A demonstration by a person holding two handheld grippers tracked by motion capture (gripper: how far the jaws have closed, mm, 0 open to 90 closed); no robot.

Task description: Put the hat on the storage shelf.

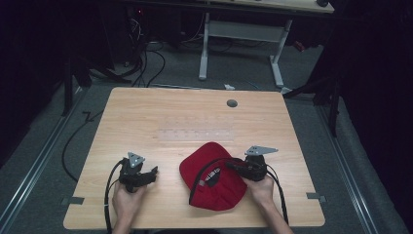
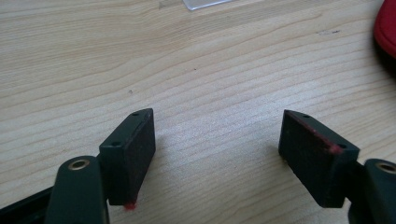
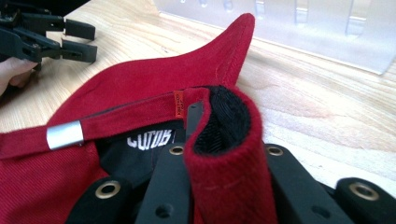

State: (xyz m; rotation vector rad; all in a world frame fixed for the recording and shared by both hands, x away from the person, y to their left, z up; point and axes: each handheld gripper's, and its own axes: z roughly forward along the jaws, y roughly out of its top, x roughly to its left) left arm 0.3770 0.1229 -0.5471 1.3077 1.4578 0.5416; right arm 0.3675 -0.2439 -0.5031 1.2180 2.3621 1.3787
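Red fabric cap [image 1: 214, 183] is lying upside down on the light wood surface [image 1: 195, 117], at about 5 o'clock from the surface's middle, near the front edge, with its black lining and a white-lettered label facing up. The right tool [image 1: 233, 165] is sitting at the cap's 3 o'clock side and is clamping a fold of the rim: in the right gripper view the jaws are pinching the red edge with its black sweatband [image 3: 219, 123] tight between them, the fabric standing up out of the grip. A red strap with a silver metal clip [image 3: 65, 134] is running across the cap's opening at 9 o'clock from that fold. The brim is sticking up toward 12 o'clock in the same view. The left tool [image 1: 153, 171] is resting at 9 o'clock from the cap, just beside it but apart, jaws standing wide and holding nothing; in the left gripper view bare wood is showing between the two black pads [image 2: 135, 154], and the cap's red edge is peeking in at 2 o'clock. A clear plastic tray [image 1: 197, 129] is lying flat at 12 o'clock from the cap, near it. A grey round grommet [image 1: 232, 103] is sitting in the surface toward the far edge.
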